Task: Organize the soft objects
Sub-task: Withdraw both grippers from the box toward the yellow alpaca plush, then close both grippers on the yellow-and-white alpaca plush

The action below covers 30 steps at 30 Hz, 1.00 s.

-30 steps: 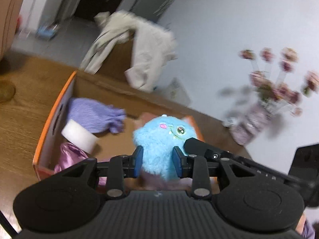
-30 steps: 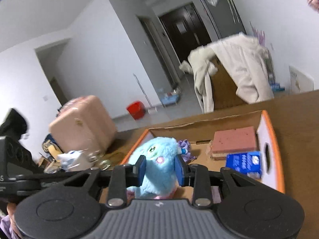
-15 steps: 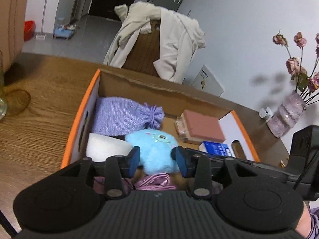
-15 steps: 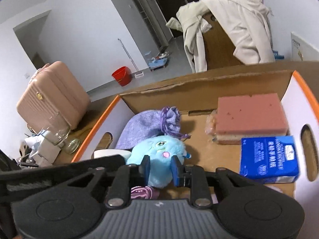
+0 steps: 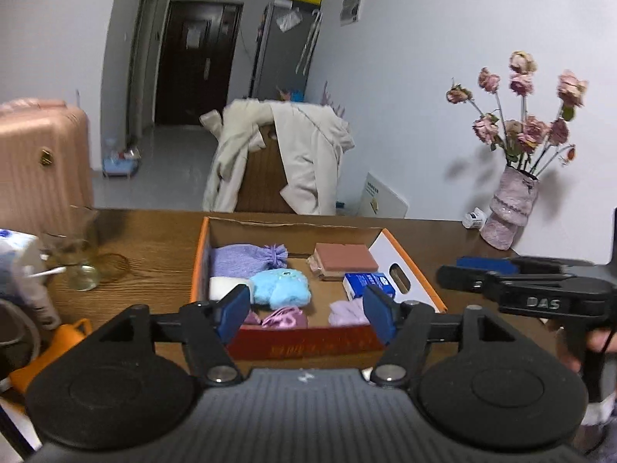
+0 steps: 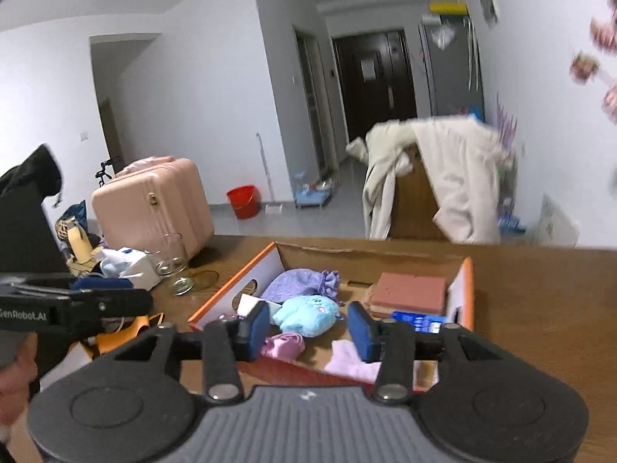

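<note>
The blue plush toy (image 5: 279, 287) (image 6: 306, 314) lies inside the orange-rimmed cardboard box (image 5: 200, 254) (image 6: 468, 281), free of both grippers. Around it are a purple knit pouch (image 5: 246, 258) (image 6: 299, 283), a white roll (image 5: 221, 285), a pink satin pouch (image 5: 283, 316) (image 6: 283, 345), a pale lilac soft piece (image 5: 345, 312), a pink sponge (image 5: 345, 256) (image 6: 410, 289) and a blue pack (image 5: 368, 283). My left gripper (image 5: 306, 310) hovers back from the box's near wall, jaws opening, nothing between them. My right gripper (image 6: 308, 330) does the same, beside it.
On the wooden table left of the box stand a glass (image 5: 77, 258), a tissue pack (image 6: 131, 264) and an orange object (image 5: 50, 351). A vase of dried roses (image 5: 509, 212) is at the far right. Behind the table are a coat-draped chair (image 5: 285, 162) and a pink suitcase (image 6: 154, 204).
Both grippers, shut on the blue plush a second ago, lowered it into the box, let go, opened, and drew back and up.
</note>
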Available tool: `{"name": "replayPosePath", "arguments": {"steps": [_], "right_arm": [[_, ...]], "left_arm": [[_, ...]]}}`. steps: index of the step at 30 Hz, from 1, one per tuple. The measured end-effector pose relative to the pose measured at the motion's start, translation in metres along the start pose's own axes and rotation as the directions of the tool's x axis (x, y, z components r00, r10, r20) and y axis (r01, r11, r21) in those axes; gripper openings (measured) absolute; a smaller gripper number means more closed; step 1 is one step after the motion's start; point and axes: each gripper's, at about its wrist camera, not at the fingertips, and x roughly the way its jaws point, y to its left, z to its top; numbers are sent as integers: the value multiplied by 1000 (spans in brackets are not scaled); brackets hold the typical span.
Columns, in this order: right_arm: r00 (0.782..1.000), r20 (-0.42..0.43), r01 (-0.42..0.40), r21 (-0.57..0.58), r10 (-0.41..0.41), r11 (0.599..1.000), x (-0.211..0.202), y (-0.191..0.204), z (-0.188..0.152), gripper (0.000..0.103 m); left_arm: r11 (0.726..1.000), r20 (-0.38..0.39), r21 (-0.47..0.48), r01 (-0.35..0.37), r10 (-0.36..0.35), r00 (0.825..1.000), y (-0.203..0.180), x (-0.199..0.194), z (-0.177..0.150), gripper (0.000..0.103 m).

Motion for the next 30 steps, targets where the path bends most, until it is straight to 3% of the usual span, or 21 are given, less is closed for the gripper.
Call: {"name": "replayPosePath", "arguments": {"steps": [5, 10, 13, 19, 25, 30], "right_arm": [[997, 80, -18, -6, 19, 1000, -60, 20, -34, 57], [994, 97, -50, 3, 49, 999, -100, 36, -79, 61], [994, 91, -65, 21, 63, 998, -117, 45, -111, 66], [999, 33, -40, 24, 39, 999, -140, 61, -161, 66], [999, 0, -52, 37, 52, 998, -137, 70, -174, 65], [991, -42, -124, 43, 125, 991, -111, 86, -179, 53]], "left_arm": [[999, 109, 18, -42, 39, 993, -15, -62, -33, 78], [996, 156, -4, -88, 88, 984, -27, -106, -80, 84], [995, 137, -45, -86, 92, 986, -27, -120, -110, 85], [986, 73, -101, -132, 140, 987, -18, -135, -150, 85], [984, 30, -116, -136, 140, 990, -11, -126, -162, 85], [980, 14, -113, -166, 169, 986, -6, -110, -164, 84]]}}
